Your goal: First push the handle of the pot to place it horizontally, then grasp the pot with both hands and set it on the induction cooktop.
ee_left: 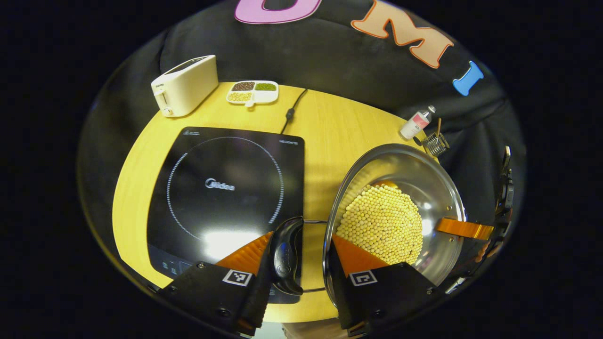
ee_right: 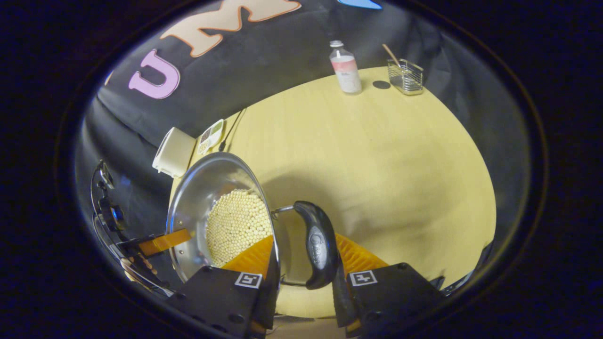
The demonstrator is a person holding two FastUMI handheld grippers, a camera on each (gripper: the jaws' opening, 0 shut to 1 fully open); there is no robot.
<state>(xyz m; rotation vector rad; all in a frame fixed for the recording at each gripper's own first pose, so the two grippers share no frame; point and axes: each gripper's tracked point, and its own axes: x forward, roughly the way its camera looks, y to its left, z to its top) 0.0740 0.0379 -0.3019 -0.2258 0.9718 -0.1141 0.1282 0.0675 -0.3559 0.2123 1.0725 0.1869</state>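
Both pot handles already lying flat, each straddled by one set of tongs. In the left gripper view, left gripper spread wide around the near side of the pot: one finger outside the black side handle, the other reaching over the rim above the beans, neither clearly pressing, so not yet a clamp. In the right gripper view, right gripper in the mirror stance, spread around the opposite handle and rim, contact likewise not certain. Induction cooktop just beyond the left tongs' outer finger, on the far side from the pot; the right tongs much farther from it. Long axis of the pot running handle to handle, from one set of tongs to the other. Judged next: close both, lift level, carry sideways toward the left tongs' outer side, keeping the beans from spilling
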